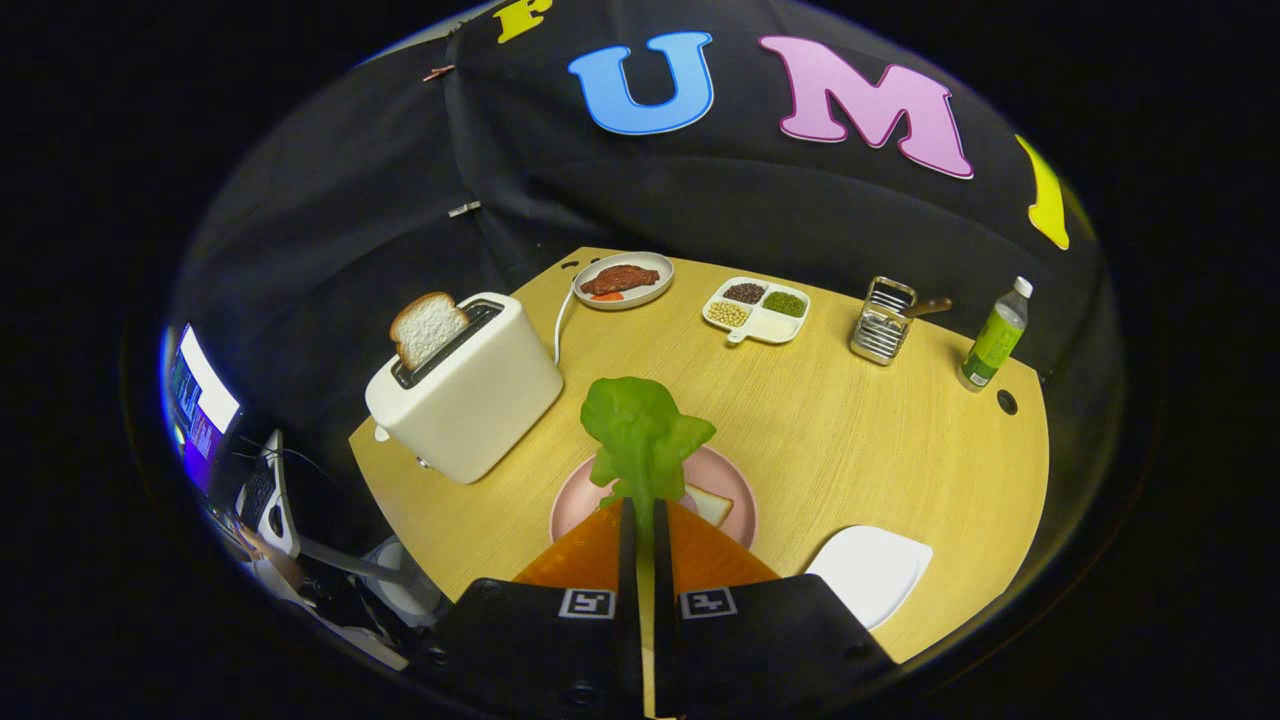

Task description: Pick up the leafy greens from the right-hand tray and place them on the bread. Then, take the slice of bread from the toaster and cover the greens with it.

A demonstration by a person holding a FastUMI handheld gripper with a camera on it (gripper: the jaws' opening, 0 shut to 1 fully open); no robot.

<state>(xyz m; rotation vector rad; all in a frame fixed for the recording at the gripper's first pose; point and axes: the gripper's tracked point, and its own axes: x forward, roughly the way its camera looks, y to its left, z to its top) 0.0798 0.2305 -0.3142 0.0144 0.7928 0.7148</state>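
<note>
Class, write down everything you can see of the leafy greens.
The leafy greens are one bright green, ruffled leaf that looks like plastic. It stands upright, its narrow stem pinched between the closed fingers of the tool. It hangs above the pink plate and the bread slice, beside the white toaster.

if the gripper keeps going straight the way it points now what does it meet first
Probably the bread on the pink plate, just ahead of the gripper, whose jaws are shut on the leafy greens. Depth is unclear.
</note>
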